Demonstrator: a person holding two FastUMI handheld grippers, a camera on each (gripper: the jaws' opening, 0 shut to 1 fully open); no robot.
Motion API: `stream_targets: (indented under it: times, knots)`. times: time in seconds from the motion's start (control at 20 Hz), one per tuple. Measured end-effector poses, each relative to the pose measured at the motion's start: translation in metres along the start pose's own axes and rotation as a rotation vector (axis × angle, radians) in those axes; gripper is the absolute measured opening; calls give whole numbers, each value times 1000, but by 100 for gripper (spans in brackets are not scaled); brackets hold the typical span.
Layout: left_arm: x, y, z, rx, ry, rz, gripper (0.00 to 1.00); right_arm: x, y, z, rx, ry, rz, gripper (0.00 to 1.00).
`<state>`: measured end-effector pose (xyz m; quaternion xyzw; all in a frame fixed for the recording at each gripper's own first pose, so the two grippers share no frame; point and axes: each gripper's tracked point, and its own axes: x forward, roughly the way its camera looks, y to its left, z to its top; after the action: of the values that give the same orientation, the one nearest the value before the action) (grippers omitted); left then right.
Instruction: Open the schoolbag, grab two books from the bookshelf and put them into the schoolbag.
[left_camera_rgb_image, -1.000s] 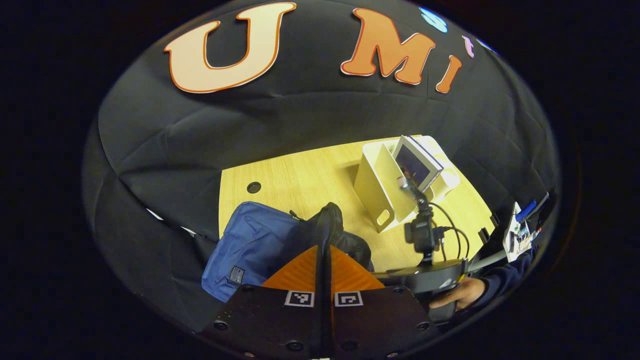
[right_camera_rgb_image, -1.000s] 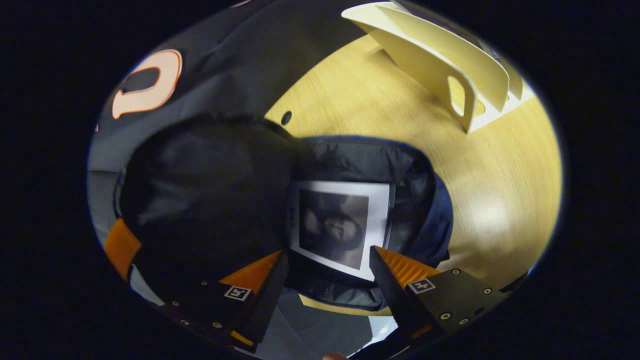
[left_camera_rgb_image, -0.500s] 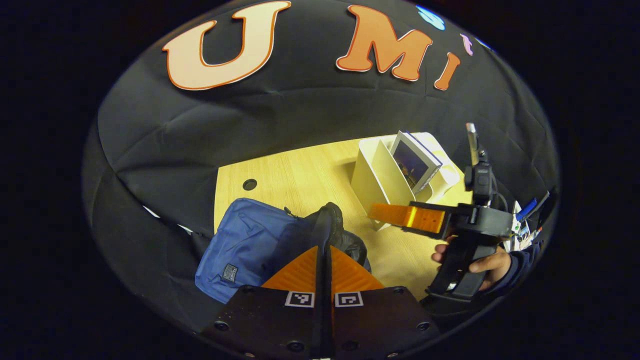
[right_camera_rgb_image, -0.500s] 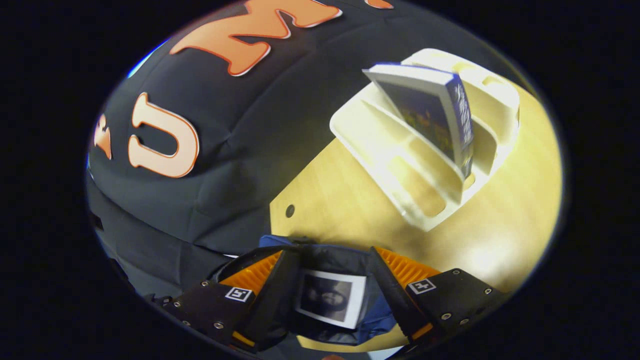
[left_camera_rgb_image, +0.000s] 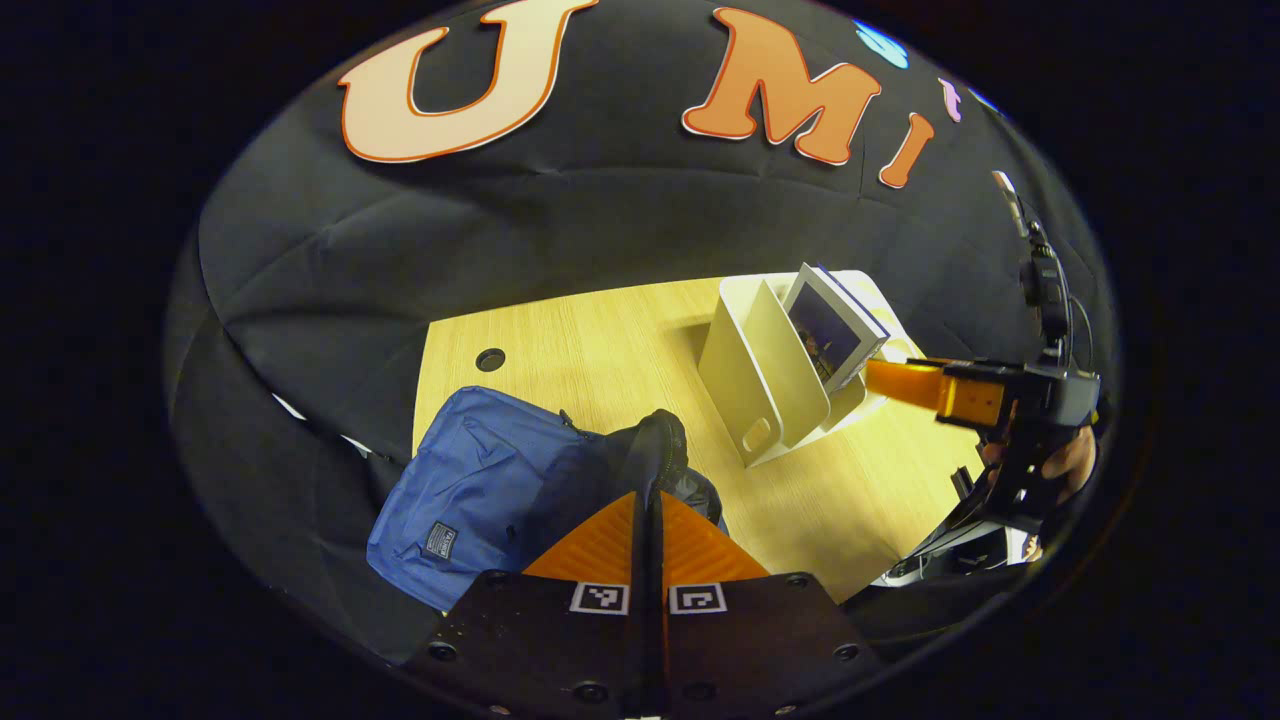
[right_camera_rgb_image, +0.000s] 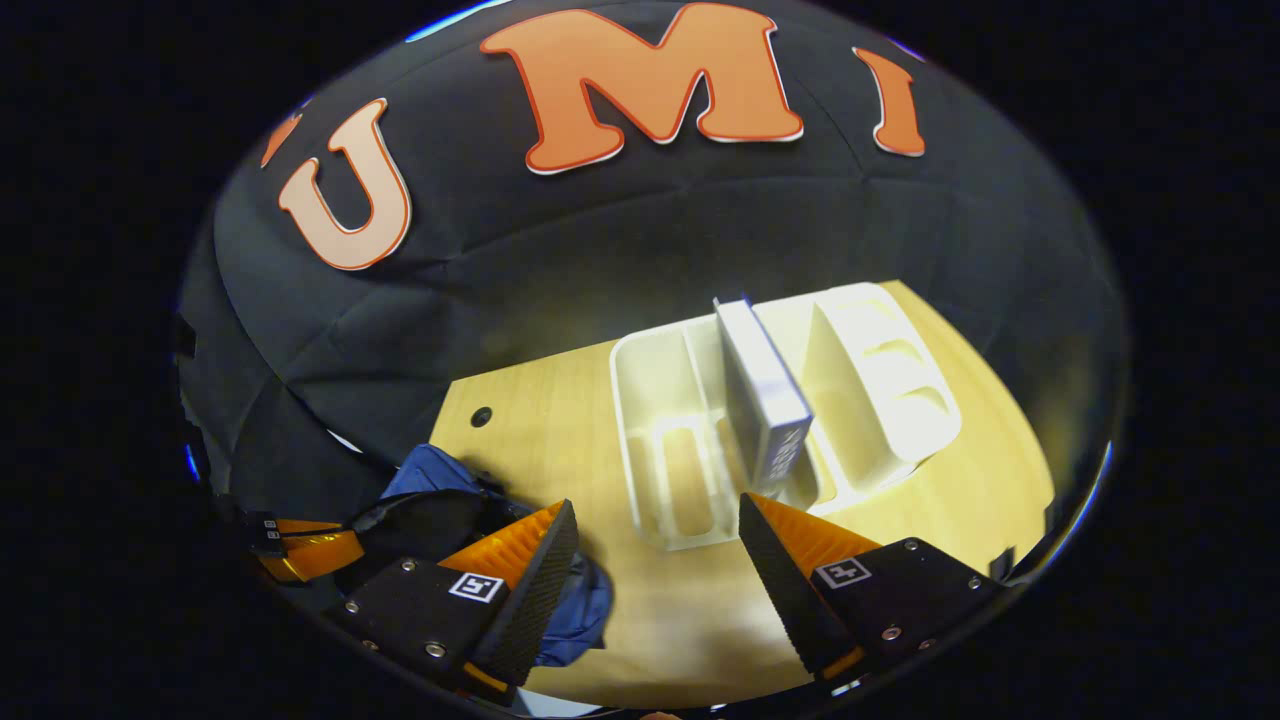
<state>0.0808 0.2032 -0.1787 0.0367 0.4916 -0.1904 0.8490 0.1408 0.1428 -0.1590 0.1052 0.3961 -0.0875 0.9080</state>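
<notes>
Reaching toward the bookshelf (right_camera_rgb_image: 700, 440), the right claw (right_camera_rgb_image: 655, 560) has its fingers spread wide with nothing between them, aimed at the one book (right_camera_rgb_image: 762, 395) that stands tilted in a middle slot of the shelf. Seen from the left gripper view, that claw (left_camera_rgb_image: 900, 380) is level and just beside the book's (left_camera_rgb_image: 832, 328) lower corner. The left claw (left_camera_rgb_image: 648, 540) is pressed together on the dark flap of the schoolbag (left_camera_rgb_image: 490, 480), holding its mouth up at the near left part of the bench (left_camera_rgb_image: 600, 350).

My reading: the step in hand is fetching a book from the shelf. Whether one already lies in the bag cannot be told. The next move calls for straddling the book's spine, closing on both covers, then lifting it clear of the dividers.
</notes>
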Motion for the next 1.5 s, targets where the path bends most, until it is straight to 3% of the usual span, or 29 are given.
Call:
stream_targets:
  times: [0.2,0.45,0.65,0.8,0.9,1.05,1.15,1.25,1.3,1.5]
  knots:
    - [-5,9,7,10,-23,32,1,19,-37,25,-193,76,-58,97]
    - [-13,19,8,19,-31,57,1,57,-76,63,-299,89,-182,97]
    - [-12,19,8,6,-34,55,1,92,-75,57,-280,226,-130,97]
    - [-12,21,8,-3,-37,55,1,118,-77,52,-296,308,-141,94]
    - [-11,23,7,-10,-35,56,1,131,-69,42,-282,365,-121,86]
    - [-12,25,3,-23,-31,54,1,142,-64,35,-299,436,-119,65]
    - [-14,24,3,-28,-35,52,1,145,-62,25,-313,490,-121,59]
    - [-13,26,2,-30,-36,52,1,150,-63,16,-321,532,-122,35]
    - [-13,25,2,-33,-36,52,1,151,-62,12,-321,553,-123,43]
    - [-13,24,1,-43,-40,47,1,151,-68,10,-290,569,-116,40]
